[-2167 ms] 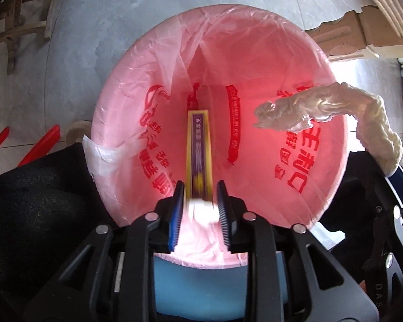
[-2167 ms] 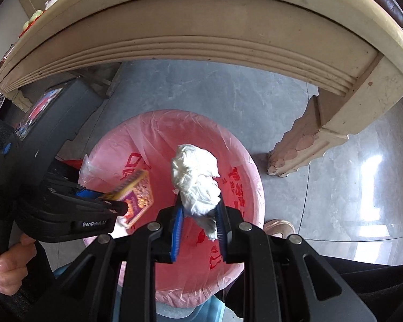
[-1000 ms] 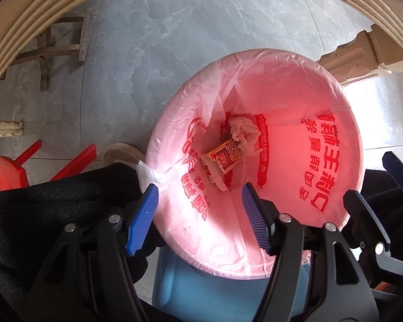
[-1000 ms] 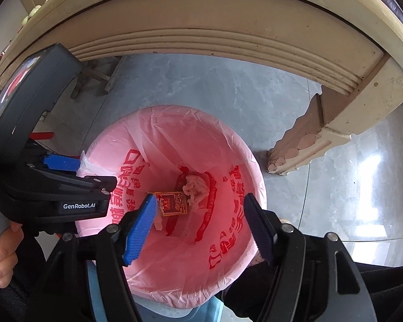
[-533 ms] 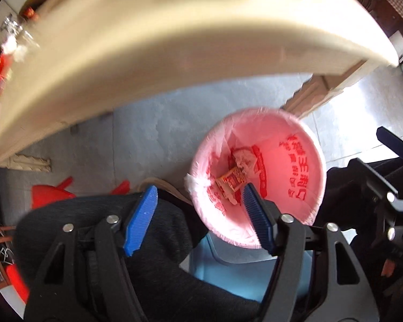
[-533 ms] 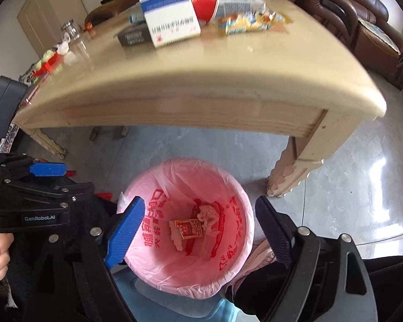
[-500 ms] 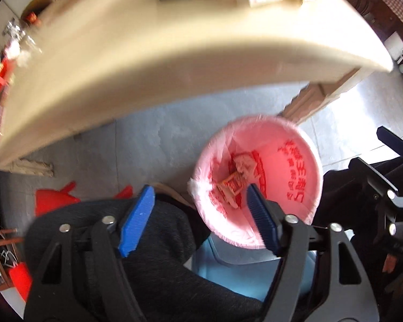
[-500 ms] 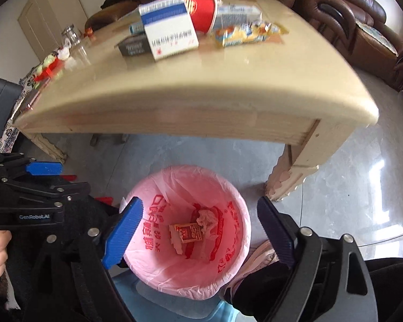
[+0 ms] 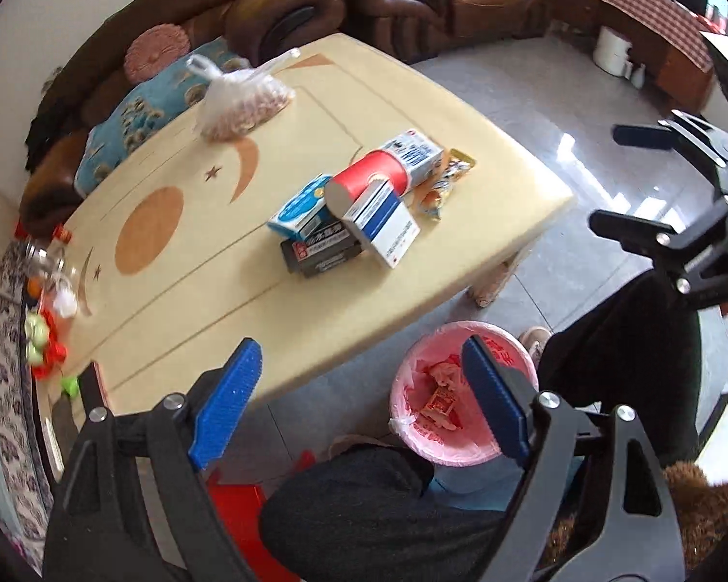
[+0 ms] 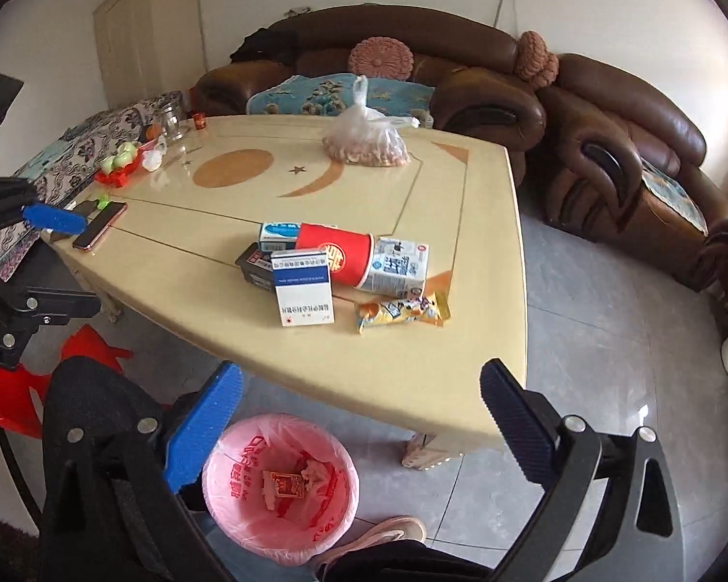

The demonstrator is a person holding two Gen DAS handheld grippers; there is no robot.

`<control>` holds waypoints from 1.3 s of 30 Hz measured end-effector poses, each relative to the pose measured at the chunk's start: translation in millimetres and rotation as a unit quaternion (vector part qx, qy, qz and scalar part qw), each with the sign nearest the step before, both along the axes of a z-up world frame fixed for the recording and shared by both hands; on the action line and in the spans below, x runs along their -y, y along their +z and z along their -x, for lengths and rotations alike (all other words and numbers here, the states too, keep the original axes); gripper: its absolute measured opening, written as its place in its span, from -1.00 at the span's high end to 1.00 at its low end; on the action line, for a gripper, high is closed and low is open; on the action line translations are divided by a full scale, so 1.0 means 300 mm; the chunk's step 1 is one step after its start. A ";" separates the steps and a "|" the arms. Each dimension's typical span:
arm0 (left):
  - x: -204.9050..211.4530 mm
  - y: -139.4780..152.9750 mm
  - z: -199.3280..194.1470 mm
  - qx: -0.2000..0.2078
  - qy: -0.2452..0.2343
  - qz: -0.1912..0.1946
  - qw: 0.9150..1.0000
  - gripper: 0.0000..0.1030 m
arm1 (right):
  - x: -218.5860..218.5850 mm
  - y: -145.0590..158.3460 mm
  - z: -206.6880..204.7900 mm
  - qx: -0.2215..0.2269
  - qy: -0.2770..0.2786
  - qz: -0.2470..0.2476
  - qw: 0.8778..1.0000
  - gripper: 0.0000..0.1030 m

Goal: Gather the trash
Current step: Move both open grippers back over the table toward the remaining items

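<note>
A: Grippers?
B: Left gripper [image 9: 359,400] and right gripper [image 10: 359,429]: jaws opening wide, nothing between them.
A: Trash?
B: Small box [image 10: 284,484] and tissue [image 10: 315,473] in the pink-lined bin [image 10: 228,528] by the table [image 10: 179,281]. Red cup [image 10: 337,252], cartons and snack wrapper [image 10: 403,313] on the tabletop.

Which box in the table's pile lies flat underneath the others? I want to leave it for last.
The black box: it lies flat on the table beneath the others, mostly hidden.
</note>
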State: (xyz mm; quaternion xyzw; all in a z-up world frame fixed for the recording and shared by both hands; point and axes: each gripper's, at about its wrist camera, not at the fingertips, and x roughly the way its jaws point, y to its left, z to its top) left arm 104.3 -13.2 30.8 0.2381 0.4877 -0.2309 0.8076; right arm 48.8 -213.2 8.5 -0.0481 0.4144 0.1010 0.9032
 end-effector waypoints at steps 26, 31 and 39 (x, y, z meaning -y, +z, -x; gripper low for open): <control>0.210 -0.017 -0.322 -0.143 -0.101 -0.080 0.981 -0.64 | 0.107 0.183 -0.434 -0.094 0.212 0.031 0.972 -0.86; 0.254 -0.135 -0.373 -0.168 -0.113 -0.095 0.975 -0.64 | 0.086 0.098 -0.499 -0.118 0.242 0.023 0.963 -0.86; 0.277 -0.280 -0.457 -0.215 -0.122 -0.093 0.964 -0.64 | 0.080 -0.077 -0.598 -0.162 0.273 0.020 0.948 -0.86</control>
